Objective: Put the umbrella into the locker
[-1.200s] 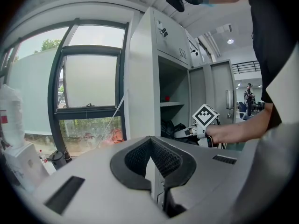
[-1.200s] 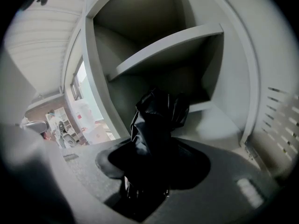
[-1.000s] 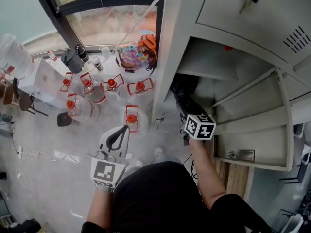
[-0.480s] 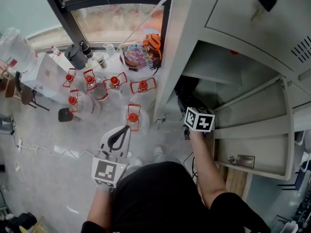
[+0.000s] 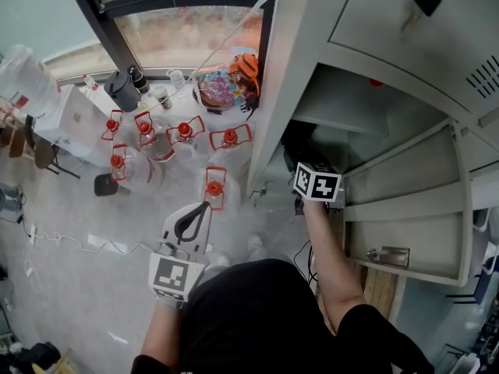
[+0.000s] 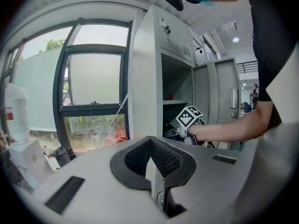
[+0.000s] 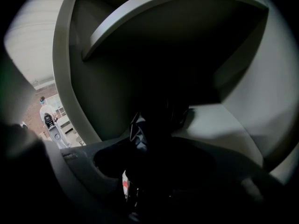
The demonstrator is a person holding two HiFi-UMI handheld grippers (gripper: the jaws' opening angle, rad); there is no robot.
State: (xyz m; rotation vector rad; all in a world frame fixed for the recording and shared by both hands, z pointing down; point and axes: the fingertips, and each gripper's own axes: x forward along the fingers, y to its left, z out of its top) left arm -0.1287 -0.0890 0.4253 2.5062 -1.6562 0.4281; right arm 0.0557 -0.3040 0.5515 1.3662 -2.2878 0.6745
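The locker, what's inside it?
A black umbrella sits in the locker's open compartment. A small red thing shows on the shelf above. The dark back behind the umbrella is hidden.

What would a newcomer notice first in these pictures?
The open grey locker on the right, where the right gripper reaches in. Its jaws have just been opening, with a black umbrella between them. Next, the cluster of red-clipped glass jars on the floor by the window, upper left.

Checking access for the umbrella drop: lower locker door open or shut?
Open. The door stands swung out, its inner face and latch showing, and the compartment interior is exposed.
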